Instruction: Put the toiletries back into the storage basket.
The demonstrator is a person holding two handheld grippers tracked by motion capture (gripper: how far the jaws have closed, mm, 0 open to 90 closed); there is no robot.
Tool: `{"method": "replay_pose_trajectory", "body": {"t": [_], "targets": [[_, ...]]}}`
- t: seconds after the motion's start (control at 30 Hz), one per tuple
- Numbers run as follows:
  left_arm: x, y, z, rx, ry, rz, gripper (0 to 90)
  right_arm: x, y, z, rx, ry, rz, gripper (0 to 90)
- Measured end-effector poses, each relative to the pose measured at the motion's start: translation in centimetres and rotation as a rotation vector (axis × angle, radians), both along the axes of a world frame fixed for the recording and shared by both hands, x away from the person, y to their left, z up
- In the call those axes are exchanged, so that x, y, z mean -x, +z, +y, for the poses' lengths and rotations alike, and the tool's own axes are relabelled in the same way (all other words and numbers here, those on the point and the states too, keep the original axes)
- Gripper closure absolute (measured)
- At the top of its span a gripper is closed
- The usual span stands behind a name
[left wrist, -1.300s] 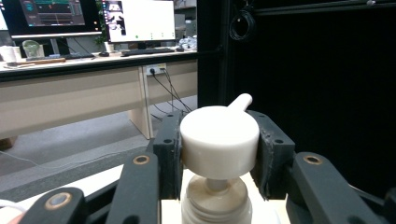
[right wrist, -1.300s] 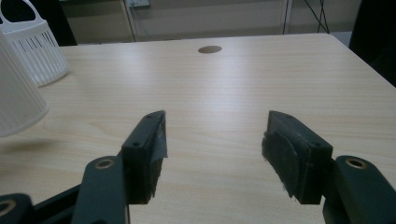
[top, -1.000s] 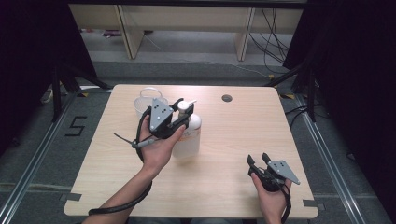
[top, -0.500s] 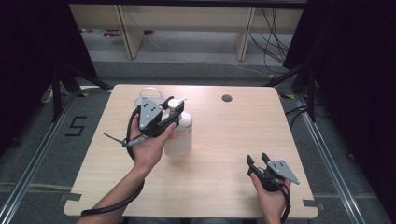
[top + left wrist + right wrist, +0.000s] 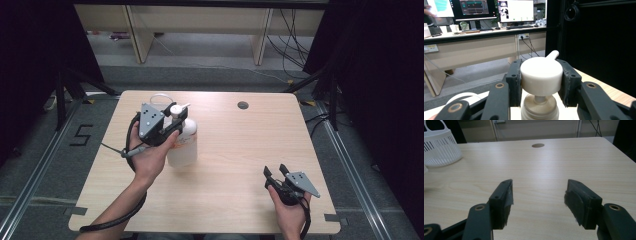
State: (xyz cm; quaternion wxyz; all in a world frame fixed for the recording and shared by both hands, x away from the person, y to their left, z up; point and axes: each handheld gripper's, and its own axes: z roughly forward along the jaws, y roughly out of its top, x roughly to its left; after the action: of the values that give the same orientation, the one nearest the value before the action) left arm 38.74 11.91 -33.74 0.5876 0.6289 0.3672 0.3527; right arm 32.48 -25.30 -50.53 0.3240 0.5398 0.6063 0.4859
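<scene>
Gripping: the left gripper [image 5: 176,120] has its jaws closed on the pump head [image 5: 541,75] of a white pump bottle [image 5: 182,145].
Bottle position: upright on the table [image 5: 240,150], left of centre, with the person's left hand [image 5: 150,155] just beside its body.
Pump head: round and white, pressed between the two black pads [image 5: 514,80] in the left gripper view; its short nozzle [image 5: 551,54] points away from the camera, and the thin stem and collar show below it.
Step in hand: by my reading, the grasp on the pump top is made, either to move the bottle or to work the pump; which of the two I cannot tell.
Next move: a lift calls for a steady, vertical pull, since the hold is high on a narrow stem and the body could swing or tilt; a press calls for the bottle to stay flat on the table.
Right gripper [image 5: 276,172]: jaws spread wide with nothing between them, low over the near right part of the table, well apart from the bottle.
Basket [image 5: 440,147]: white, slatted, at the far left of the table, close behind the bottle; it could be knocked if the bottle goes back and left.
Hole [image 5: 243,105]: a small round one near the far edge, out of the way.
</scene>
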Motion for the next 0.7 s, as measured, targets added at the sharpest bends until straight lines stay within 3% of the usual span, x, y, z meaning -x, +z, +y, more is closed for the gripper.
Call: {"method": "replay_pose_trajectory", "body": {"t": [0.33,0.5,0.7], "targets": [[0.0,0.1,1.3,0.004,0.028,-0.002,58.9,-0.1,-0.1,-0.1,0.013,0.002,-0.021,39.5],[-0.1,0.1,1.8,0.005,0.036,-0.003,58.9,0.0,0.0,0.0,0.017,0.0,0.001,39.6],[-0.1,0.1,2.3,0.003,0.045,-0.002,58.9,0.0,0.0,0.0,0.017,0.0,-0.004,39.5]]}}
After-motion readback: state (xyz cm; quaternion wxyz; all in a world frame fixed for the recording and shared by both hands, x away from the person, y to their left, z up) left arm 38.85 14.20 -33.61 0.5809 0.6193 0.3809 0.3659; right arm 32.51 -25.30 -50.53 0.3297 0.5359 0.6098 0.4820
